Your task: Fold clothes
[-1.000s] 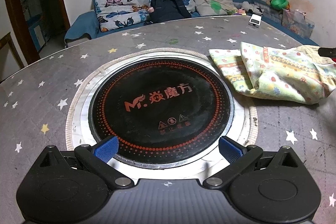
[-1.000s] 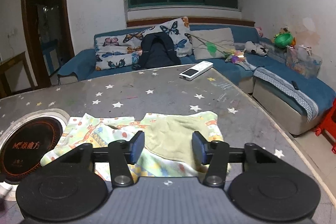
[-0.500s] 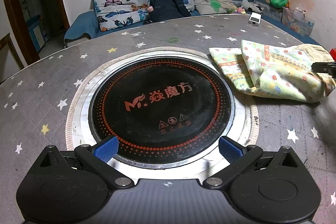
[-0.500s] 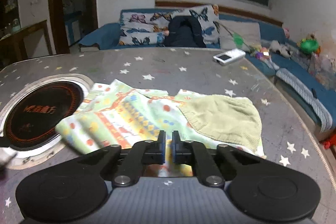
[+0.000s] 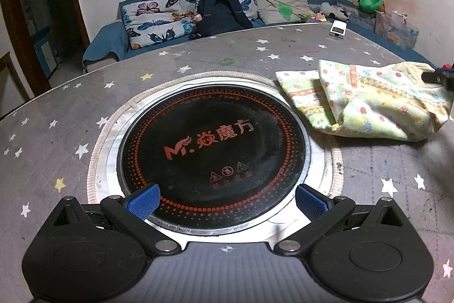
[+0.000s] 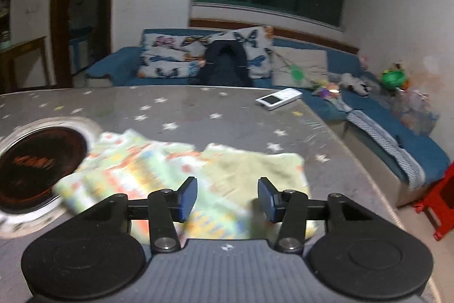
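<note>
Beside the round black induction hob [image 5: 212, 149] sunk into the grey star-printed table cover [image 5: 56, 115], on its right-hand side, lies a pale yellow-green child's garment with coloured printed bands [image 5: 366, 101], loosely doubled over, one corner just reaching the hob's pale rim and a plain olive-green inner panel showing at the end farthest from the hob. The right gripper [image 6: 227, 196] hangs low over the garment's near edge, on the side away from the hob; its jaws have just been opening and now stand parted, with cloth lying below the blue pads but nothing pinched between them. The left gripper [image 5: 227, 200] hovers over the hob's near rim, jaws spread wide and empty, well apart from the garment. The cloth looks light, thin and limp: it will sag and drape from any single pinch, will not hold a crease unless pressed flat, and may drag along the quilted cover rather than slide cleanly. The likeliest sound hold is at a hem corner or along the free edge, both layers taken together, with the second gripper on the matching corner nearer the hob so the fold comes over evenly. A white remote control [image 6: 279, 98] lies beyond the garment, far from the hob.
</note>
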### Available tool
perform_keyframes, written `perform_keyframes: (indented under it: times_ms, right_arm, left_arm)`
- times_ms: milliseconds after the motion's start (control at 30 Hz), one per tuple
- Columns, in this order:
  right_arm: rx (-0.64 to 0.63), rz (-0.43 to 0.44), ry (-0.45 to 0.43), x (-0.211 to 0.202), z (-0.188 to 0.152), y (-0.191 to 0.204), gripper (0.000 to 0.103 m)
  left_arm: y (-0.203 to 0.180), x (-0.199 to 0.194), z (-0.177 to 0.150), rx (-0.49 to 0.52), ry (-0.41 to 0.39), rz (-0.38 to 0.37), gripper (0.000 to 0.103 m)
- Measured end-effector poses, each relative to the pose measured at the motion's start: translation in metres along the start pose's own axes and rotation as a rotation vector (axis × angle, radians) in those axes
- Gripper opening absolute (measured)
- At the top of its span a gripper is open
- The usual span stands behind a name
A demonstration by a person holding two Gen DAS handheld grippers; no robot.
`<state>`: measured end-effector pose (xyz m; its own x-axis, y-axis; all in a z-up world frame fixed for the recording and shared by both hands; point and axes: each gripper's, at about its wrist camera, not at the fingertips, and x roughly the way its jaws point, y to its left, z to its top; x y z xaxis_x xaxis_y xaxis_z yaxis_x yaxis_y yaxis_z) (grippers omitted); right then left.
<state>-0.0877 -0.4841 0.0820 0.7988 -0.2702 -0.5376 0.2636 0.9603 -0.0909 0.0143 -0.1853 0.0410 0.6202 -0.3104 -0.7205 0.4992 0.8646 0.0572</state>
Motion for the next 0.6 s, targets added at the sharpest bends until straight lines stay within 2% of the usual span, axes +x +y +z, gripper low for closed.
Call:
perform_keyframes:
  times_ms: [33,100,133,167,200,233,300,367,467,567,600]
  right_arm:
    - [0.010,-0.038,-0.004,0.006,0.003,-0.004,0.062]
    - [0.001,-0.106,-0.021,0.015,0.006,-0.008,0.069]
    - [0.002,-0.129,-0.024,0.019,0.008,-0.010,0.079]
    - [0.020,-0.135,-0.002,0.028,0.008,-0.016,0.083]
    - [0.040,-0.104,0.018,0.031,0.007,-0.019,0.078]
    - [0.061,-0.071,0.038,0.034,0.005,-0.022,0.054]
    - [0.101,-0.005,0.078,0.040,0.003,-0.028,0.020]
    - [0.120,0.036,0.041,0.024,-0.001,-0.027,0.013]
    - [0.079,0.116,-0.020,-0.011,-0.007,-0.017,0.010]
    - [-0.050,0.228,-0.075,-0.060,-0.020,0.004,0.009]
    - [-0.090,0.251,-0.067,-0.073,-0.026,0.012,0.009]
  left_arm:
    - [0.001,0.001,0.001,-0.003,0.003,0.001,0.103]
    - [0.001,0.004,0.002,-0.009,0.009,0.001,0.103]
    - [0.001,0.004,0.003,-0.009,0.008,0.002,0.103]
    - [0.002,0.004,0.004,-0.009,0.007,0.002,0.103]
    - [0.002,0.004,0.004,-0.009,0.005,0.002,0.103]
    - [0.002,0.005,0.005,-0.009,0.004,0.002,0.103]
    - [0.005,0.004,0.005,-0.011,0.002,0.006,0.103]
    - [0.007,0.004,0.006,-0.011,-0.002,0.011,0.103]
    - [0.009,0.005,0.010,-0.016,-0.011,0.010,0.103]
    - [0.010,0.005,0.016,-0.023,-0.022,0.002,0.103]
    - [0.010,0.005,0.018,-0.026,-0.026,-0.001,0.103]
